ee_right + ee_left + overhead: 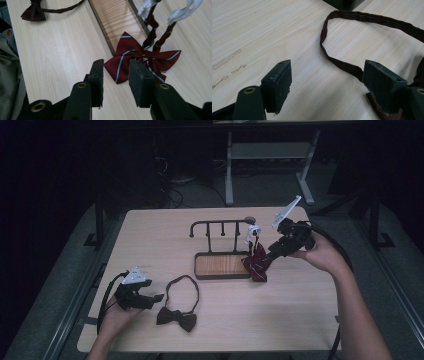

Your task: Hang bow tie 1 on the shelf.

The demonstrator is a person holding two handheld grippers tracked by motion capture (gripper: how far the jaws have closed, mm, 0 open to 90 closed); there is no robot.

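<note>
A dark maroon bow tie (176, 317) lies flat near the table's front, its strap (182, 287) looped toward the rack. My left gripper (157, 298) rests just left of it, open; in the left gripper view (328, 82) the strap (342, 65) runs across the table between the wide-apart jaws and past the right one. A red striped bow tie (257, 262) hangs by its strap with white ends (252, 231) from the right end of the hook rack (220, 223). My right gripper (271, 252) is open just short of it (116, 77), nothing between its pads; the striped bow tie (125, 53) rests on the table.
The rack stands on a wooden base with a dark rim (220, 266), mid-table. The same base (112, 17) and the dark bow tie (32, 12) lie beyond my right jaws. Bare tabletop (280, 315) spreads at front right. Desk legs (229, 170) stand behind the table.
</note>
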